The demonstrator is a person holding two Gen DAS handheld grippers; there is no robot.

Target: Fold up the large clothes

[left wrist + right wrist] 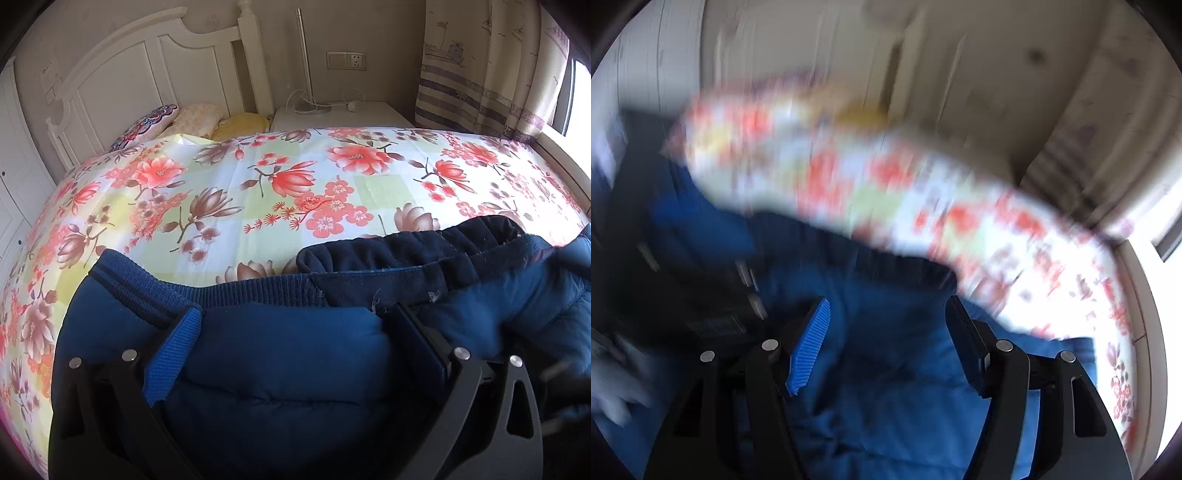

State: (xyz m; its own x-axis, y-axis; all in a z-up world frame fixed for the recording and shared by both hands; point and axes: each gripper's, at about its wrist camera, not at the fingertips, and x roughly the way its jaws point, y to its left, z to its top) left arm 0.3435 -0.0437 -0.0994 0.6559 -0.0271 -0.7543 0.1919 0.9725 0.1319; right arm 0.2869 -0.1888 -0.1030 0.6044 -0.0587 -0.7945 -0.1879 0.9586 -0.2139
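While both grippers sit low over the blue padded jacket (288,376), neither seems to be pinching anything, so my read is that this is a set-down or re-grip moment in the fold. Closest to the lens, the left gripper (295,332) has its jaws spread wide with a puffy quilted panel bulging up between them, and I can't see the pads pressing into it; it looks parked on top, probably to keep the bulk from springing back. Same story in the right wrist view, which is badly smeared: the right gripper (890,325) has its fingers apart over blue fabric and isn't clamped on it, as far as the blur lets me judge. Off to the left in that view there's a dark blocky shape that could be the other tool, can't say for sure. Just past the left gripper's fingertips runs the ribbed hem (258,288), and a darker navy ribbed cuff or collar (406,254) lies flopped over the jacket edge, so the piece looks partly doubled over and not squared up yet. It all rests on the near side of the bed, on the floral sheet (258,184), which gives a big flat area for a bulky item. Farther back are pillows (173,122), the white headboard (147,66), a nightstand (340,114) and striped curtains (491,74).
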